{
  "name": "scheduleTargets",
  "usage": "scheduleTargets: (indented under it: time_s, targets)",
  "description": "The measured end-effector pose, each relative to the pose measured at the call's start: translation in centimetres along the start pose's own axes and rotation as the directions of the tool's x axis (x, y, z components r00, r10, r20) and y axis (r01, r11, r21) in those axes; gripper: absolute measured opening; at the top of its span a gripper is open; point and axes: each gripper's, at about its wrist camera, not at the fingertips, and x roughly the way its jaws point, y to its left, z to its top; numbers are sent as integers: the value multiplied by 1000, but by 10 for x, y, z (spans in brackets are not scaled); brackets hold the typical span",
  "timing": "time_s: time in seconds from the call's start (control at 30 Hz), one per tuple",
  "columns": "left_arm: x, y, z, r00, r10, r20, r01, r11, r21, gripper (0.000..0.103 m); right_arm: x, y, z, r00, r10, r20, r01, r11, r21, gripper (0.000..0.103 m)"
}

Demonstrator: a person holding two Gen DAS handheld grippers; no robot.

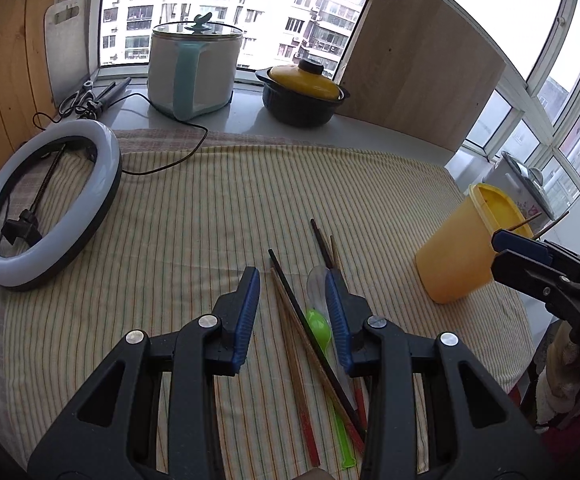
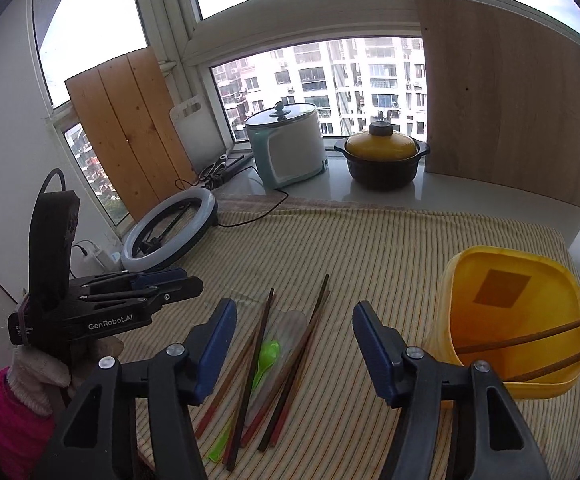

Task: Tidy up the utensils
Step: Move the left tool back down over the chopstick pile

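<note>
Up close, left gripper (image 1: 292,280) with jaws spread apart, hovering over a loose pile of chopsticks (image 1: 290,300) on the striped tablecloth (image 1: 210,220). Among the sticks, a green spoon (image 1: 318,326) and a clear spoon (image 1: 316,282), partly hidden behind the right-hand finger. Further right, a yellow container (image 2: 505,308) standing on the cloth with two chopsticks (image 2: 529,338) leaning inside. Right gripper (image 2: 294,312) also spread wide and empty, between the pile and the container. Far left, a ring light (image 1: 50,200) lying flat, its black cable (image 1: 178,156) trailing across the cloth. Far back on the sill, a white cooker (image 1: 194,68), a yellow-lidded pot (image 1: 301,92), scissors (image 1: 78,100) and upright wooden boards (image 1: 417,52).
</note>
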Motion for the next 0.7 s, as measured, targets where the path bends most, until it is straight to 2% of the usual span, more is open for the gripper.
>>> scheduleTargets:
  time_s: [0.1, 0.37, 0.43, 0.7]
  targets:
    - [11, 3, -11, 999, 5, -39, -5, 1000, 4, 34, 27, 0, -4, 997, 13, -70, -11, 1000, 26, 49]
    - [41, 8, -34, 991, 0, -135, 0, 1000, 0, 33, 86, -15, -10, 977, 48, -208, -18, 989, 144, 36]
    - [46, 7, -39, 988, -1, -156, 2, 1000, 7, 27, 96, -18, -12, 972, 55, -231, -17, 986, 164, 34]
    - [66, -5, -49, 977, 30, -210, -19, 998, 53, 19, 126, -22, -14, 956, 29, -292, 25, 983, 182, 25]
